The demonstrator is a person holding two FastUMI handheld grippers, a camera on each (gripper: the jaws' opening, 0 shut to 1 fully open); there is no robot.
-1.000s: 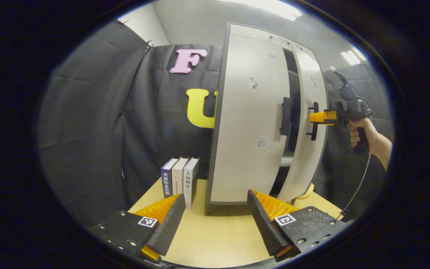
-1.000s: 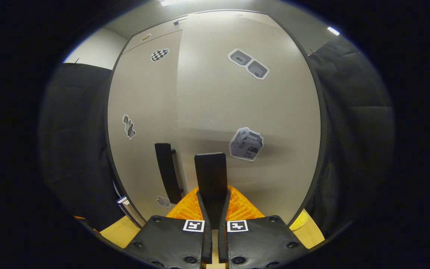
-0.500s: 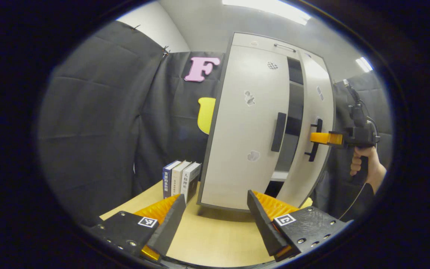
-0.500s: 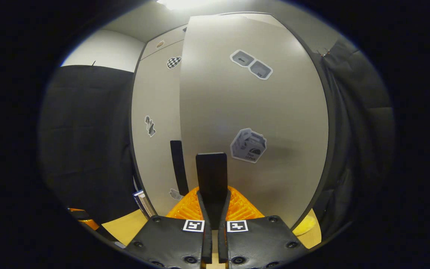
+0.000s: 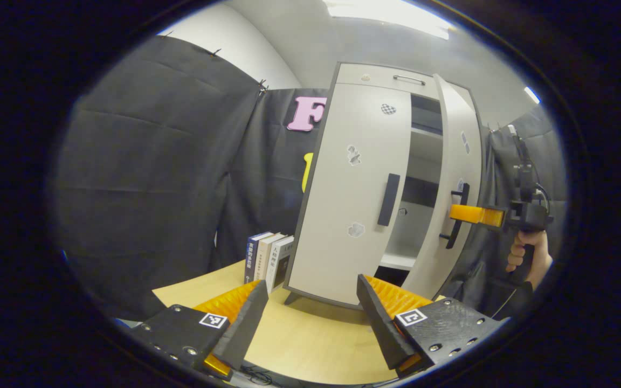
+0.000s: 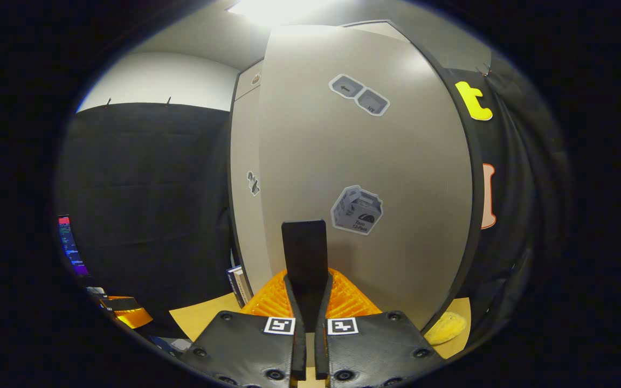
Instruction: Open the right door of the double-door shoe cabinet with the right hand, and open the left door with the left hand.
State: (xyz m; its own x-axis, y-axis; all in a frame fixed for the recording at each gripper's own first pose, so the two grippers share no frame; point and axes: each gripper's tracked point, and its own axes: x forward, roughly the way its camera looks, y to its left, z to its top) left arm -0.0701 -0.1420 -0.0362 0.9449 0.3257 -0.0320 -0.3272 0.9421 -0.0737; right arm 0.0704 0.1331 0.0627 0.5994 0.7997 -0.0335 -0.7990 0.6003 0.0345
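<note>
Right door (image 5: 453, 183) of shoe cabinet (image 5: 367, 81) partly swung out, handle (image 6: 304, 253) pinched by right gripper (image 6: 305, 302) fingers. Left door (image 5: 351, 188) shut; left gripper (image 5: 310, 318) held wide, apart. Handle could be lost if pulled straight, not round.

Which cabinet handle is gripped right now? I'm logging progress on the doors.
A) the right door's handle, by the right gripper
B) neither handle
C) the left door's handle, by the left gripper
A: the right gripper is shut on the right door's handle, with that door swung ajar; the left gripper is open, away from the left door's handle.
</note>
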